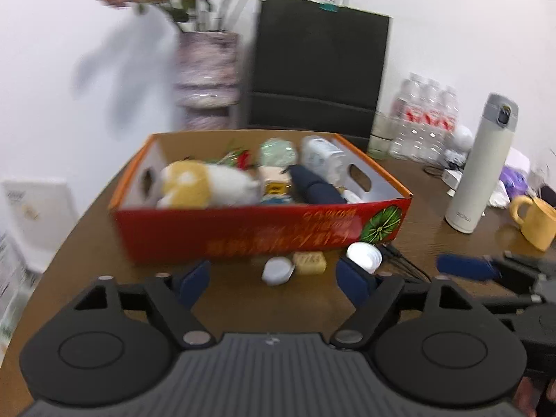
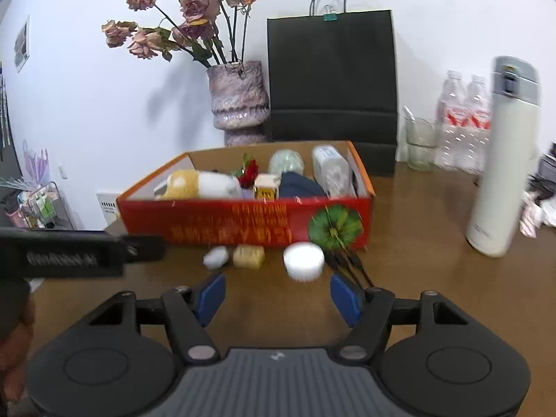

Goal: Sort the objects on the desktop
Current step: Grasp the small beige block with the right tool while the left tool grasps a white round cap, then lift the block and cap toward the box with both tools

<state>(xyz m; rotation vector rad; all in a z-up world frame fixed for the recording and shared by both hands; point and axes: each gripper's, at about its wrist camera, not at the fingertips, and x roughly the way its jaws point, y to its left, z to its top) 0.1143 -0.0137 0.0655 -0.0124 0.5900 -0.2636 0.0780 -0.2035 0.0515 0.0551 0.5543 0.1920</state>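
Red cardboard box [image 2: 243, 224] part-filled far on brown surface [image 2: 417, 278], white jar [image 2: 303, 260], tan block [image 2: 248, 256] and pale case [image 2: 215, 256] loose along near wall awaiting sorting, left tongs [image 1: 274, 278] and right tongs [image 2: 278, 293] wide, empty, presumably poised for pickup.

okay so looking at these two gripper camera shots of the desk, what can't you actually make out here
- Printed text on the red box: smeared by motion blur in both views.
- Label on the small tan block: too blurred and small.
- Lower contents of the box: hidden behind its front wall.
- Dark pens by the white round lid: partly hidden behind the right gripper finger.
- Yellow mug: blurred near the left view's edge.
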